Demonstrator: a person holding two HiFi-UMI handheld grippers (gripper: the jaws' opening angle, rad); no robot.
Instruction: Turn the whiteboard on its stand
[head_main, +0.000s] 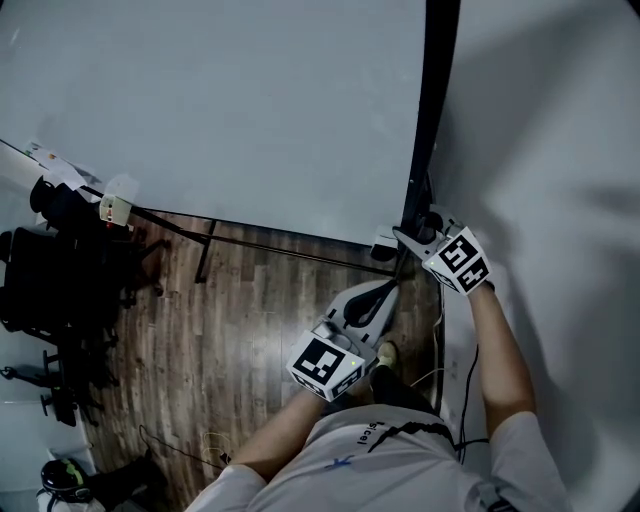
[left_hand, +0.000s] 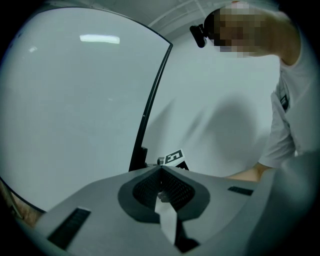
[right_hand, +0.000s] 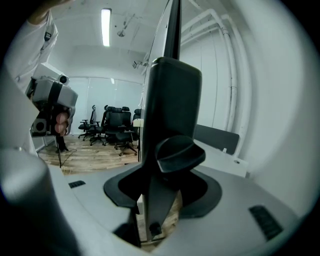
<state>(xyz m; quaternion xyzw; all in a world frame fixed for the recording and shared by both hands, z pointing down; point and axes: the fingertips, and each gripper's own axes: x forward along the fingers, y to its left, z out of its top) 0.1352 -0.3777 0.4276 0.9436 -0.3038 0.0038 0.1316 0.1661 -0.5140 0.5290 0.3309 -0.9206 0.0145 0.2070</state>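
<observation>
**Whiteboard (head_main: 230, 110) on its stand.** The pale panel fills the upper left of the head view, and its lower edge runs above the wooden floor (head_main: 250, 330). Nothing suggests it has been swung, so the turn itself is judged not yet begun.

1. Stand post (head_main: 432, 120): black, rising along the board's right edge.
2. Right gripper (head_main: 415, 238): at the post, just below the board's corner. Its jaws stand wide apart with the post between them. In the right gripper view, slivers of floor show on both sides of the post's lower part. The pads therefore appear not to bite, though the dark metal makes this hard to judge.
3. Left gripper (head_main: 388, 288): nearer the person and apart from the stand. Its jaws are together, with nothing between them.
4. Knob (right_hand: 180, 152): black, on the post, lying between the right jaws.

Remaining, as judged: take hold at the knob or post, free the panel, then rotate it. 0 steps of the turn show as done.
</observation>
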